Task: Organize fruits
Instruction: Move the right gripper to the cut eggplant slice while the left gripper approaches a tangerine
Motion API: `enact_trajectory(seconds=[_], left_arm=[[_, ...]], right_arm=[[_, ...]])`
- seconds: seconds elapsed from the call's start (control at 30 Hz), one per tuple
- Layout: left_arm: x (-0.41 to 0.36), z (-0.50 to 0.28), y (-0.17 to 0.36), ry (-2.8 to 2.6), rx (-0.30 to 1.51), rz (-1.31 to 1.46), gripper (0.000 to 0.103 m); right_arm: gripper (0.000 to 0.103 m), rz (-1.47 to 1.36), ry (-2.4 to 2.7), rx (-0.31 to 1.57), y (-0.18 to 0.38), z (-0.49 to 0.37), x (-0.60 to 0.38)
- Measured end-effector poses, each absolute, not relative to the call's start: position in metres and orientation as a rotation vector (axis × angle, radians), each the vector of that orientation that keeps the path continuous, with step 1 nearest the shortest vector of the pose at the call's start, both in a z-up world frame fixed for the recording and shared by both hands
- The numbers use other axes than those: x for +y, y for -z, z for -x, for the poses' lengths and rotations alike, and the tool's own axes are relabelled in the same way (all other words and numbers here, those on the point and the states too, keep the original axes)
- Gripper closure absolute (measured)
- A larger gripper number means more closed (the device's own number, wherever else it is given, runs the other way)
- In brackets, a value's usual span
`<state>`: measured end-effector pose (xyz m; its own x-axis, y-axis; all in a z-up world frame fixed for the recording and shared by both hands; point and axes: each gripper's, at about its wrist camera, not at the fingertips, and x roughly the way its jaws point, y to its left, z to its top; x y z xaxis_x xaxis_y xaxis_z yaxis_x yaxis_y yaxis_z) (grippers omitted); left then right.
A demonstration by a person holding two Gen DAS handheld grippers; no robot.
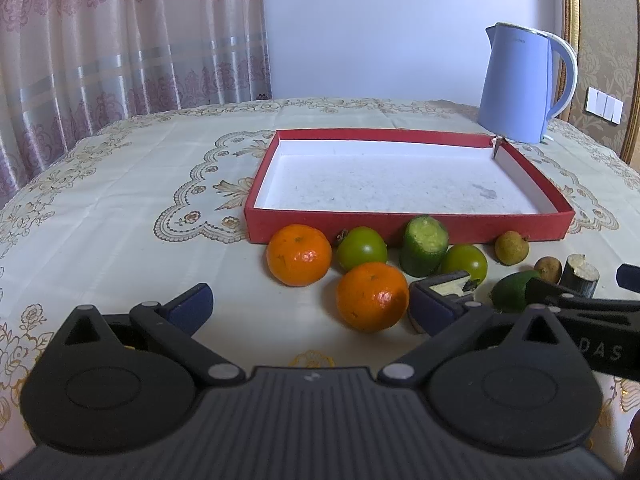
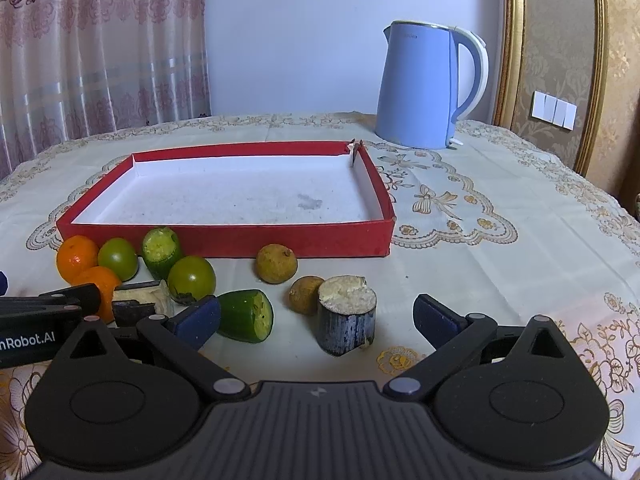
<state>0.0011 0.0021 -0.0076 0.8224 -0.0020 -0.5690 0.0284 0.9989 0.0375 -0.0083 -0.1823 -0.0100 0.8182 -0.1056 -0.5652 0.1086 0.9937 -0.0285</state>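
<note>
Two oranges (image 1: 299, 255) (image 1: 372, 297) sit on the tabletop (image 1: 120, 200) in a loose cluster with green fruits (image 1: 361, 248), cut cucumber pieces (image 1: 424, 245), two small brown fruits (image 2: 277, 263) and a dark cut stalk piece (image 2: 346, 313), all just in front of the near wall of the red tray (image 1: 408, 224). That tray's white floor lies bare, and open cloth stretches left and right of it. Both the left tool (image 1: 316, 300) and the right tool (image 2: 316, 316) are spread wide, grasping nothing, low over the cluster's near edge.
</note>
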Motion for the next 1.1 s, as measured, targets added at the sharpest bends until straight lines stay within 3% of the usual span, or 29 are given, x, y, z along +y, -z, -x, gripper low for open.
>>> enact_trajectory(seconds=[1.1], left_arm=[[0.013,0.0,0.019,0.129,0.625,-0.026,0.0]], right_arm=[[0.0,-0.044,0.165,0.591,0.015,0.01,-0.21]])
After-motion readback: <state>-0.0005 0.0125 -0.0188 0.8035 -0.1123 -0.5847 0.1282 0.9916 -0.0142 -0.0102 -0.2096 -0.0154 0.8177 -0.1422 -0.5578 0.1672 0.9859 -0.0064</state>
